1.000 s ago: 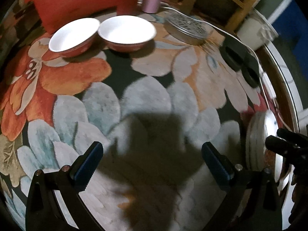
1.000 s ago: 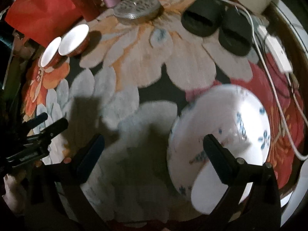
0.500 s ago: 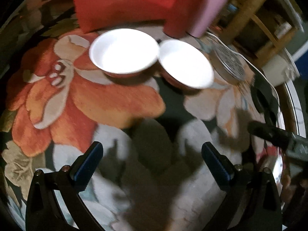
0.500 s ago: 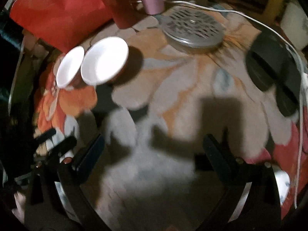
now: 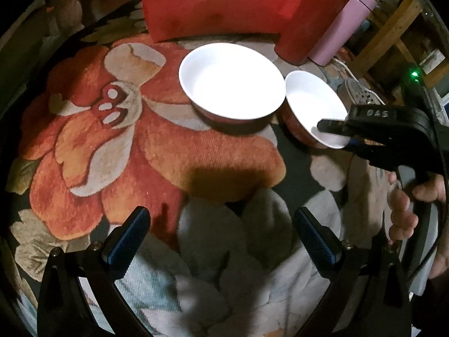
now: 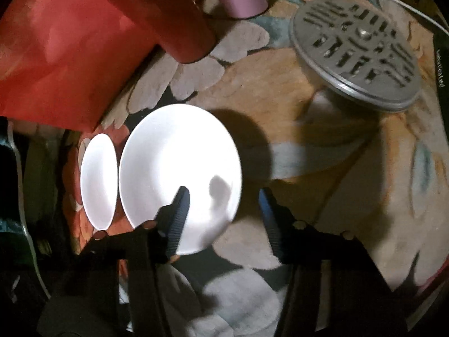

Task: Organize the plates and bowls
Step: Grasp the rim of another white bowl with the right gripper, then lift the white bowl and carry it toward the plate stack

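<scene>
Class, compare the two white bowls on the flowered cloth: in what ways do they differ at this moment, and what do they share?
The right bowl has the right tongs closing over its near rim, one finger inside it; the left bowl is untouched. The left bowl sits nearer the red bag; the right bowl sits nearer the pink bottle. Both are upright, empty, white inside and reddish outside, rims nearly touching.

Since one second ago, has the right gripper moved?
Yes. The right gripper left the blue-patterned plate, crossed the rug toward the red box, and its jaws are closing over a white bowl's rim.

two white bowls [image 5: 231, 81] [image 5: 314, 104], upright, touching
</scene>
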The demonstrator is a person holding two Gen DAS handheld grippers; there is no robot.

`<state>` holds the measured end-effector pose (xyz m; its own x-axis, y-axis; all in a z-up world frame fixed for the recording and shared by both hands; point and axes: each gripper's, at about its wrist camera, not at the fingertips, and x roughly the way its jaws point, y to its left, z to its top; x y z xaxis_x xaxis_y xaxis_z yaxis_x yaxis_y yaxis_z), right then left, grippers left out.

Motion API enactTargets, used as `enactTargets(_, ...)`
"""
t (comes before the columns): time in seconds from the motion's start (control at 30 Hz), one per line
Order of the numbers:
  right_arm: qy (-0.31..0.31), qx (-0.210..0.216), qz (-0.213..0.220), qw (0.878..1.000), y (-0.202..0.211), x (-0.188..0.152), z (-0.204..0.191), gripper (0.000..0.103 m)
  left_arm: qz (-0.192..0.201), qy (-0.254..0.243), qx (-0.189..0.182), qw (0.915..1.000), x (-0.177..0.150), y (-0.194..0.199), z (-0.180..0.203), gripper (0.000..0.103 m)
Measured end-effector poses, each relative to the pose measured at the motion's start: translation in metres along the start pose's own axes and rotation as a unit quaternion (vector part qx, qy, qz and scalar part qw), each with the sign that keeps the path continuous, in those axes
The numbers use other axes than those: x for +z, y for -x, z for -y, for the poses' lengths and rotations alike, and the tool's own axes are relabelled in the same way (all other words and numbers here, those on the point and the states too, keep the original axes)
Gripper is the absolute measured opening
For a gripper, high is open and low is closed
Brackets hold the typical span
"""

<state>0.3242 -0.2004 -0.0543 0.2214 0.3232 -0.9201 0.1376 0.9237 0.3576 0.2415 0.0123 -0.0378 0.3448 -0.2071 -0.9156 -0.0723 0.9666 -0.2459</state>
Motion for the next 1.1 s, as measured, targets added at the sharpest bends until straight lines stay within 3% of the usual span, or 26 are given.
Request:
enactTargets(0.03,0.0,0.001,-0.009,1.0,-0.004,-0.002,0.0,0.019,-0.002,0.001,0.0,1.0,-0.001,-0.001,-0.001,0.102)
enactTargets(0.17,0.001,0.022,-0.013,1.0,-0.001,-0.008,0.005,0.018,-0.001,-0.002,-0.003,1.0,-0.002,0.001,0.001,0.102)
enactTargets(0.43,0.045,0.085,-0.095,0.991,0.014,-0.055,0.014,0.012,0.0,-0.004,-0.013,0.9999,-0.01,0.003,0.003,0.096)
enactTargets(0.5,0.08,0.088,-0.122,0.985,0.015,-0.073,0.01,0.012,-0.011,-0.007,-0.017,0.9998,-0.011,-0.002,0.007,0.087)
enactTargets(0.6,0.121,0.077,-0.126,0.982,0.017,-0.091,0.001,0.012,-0.037,-0.017,-0.026,0.9988,-0.017,-0.016,0.014,0.081)
enactTargets(0.67,0.133,0.065,-0.117,0.982,0.019,-0.095,-0.004,0.015,-0.058,-0.03,-0.03,0.9974,-0.023,-0.026,0.021,0.051)
enactTargets(0.7,0.133,0.062,-0.114,0.983,0.019,-0.096,-0.004,0.015,-0.044,-0.044,-0.022,0.9978,-0.025,-0.023,0.026,0.046)
enactTargets(0.73,0.13,0.056,-0.109,0.984,0.02,-0.096,-0.003,0.015,-0.051,-0.049,-0.037,0.9968,-0.027,-0.024,0.029,0.02)
enactTargets(0.77,0.127,0.052,-0.105,0.985,0.02,-0.096,-0.004,0.016,-0.057,-0.045,-0.051,0.996,-0.026,-0.025,0.031,0.014)
enactTargets(1.1,0.125,0.022,-0.082,0.988,0.044,-0.112,-0.008,0.012,-0.033,-0.077,-0.063,0.9945,-0.039,0.016,0.049,0.014)
